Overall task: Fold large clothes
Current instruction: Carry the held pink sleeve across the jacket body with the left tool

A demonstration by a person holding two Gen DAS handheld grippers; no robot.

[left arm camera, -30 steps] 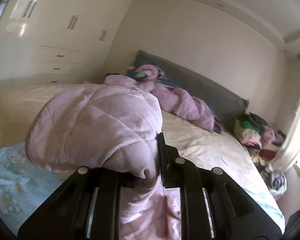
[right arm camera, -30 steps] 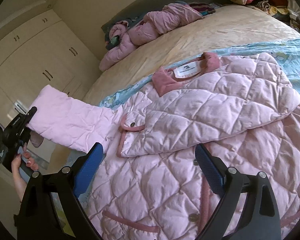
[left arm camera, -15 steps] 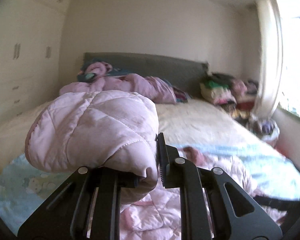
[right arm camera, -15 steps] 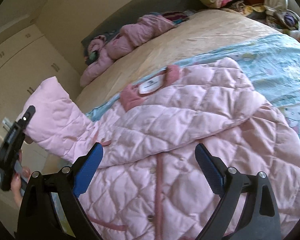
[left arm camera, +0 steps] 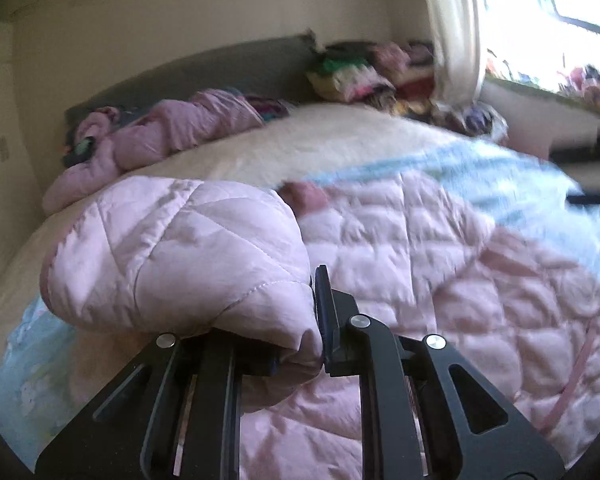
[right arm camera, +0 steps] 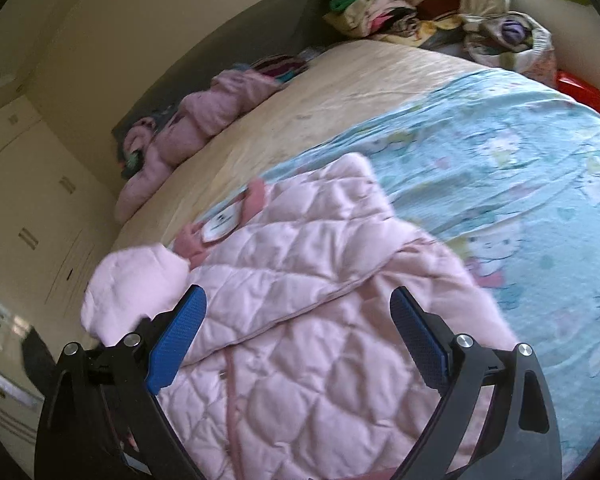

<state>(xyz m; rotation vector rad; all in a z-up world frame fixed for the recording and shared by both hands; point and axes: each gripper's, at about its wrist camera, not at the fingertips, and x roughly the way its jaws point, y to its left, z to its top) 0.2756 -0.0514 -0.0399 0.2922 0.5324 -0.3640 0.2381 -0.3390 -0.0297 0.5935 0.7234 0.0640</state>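
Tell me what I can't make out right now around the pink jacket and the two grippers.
- Left gripper: its left finger is buried under the sleeve it clamps, left wrist view.
- Jacket hem: cut off by the bottom edge and the right gripper, right wrist view.
- Collar label: print too small and blurred.
- Far clothes pile: motion blur, left wrist view.

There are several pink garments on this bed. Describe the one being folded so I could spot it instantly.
Start at the bed: on the blue cartoon-print sheet at its near end lies a pale pink quilted jacket. Unlike the rumpled mauve clothes by the grey headboard, it is spread flat, has a white neck label, and the left gripper pinches its sleeve.
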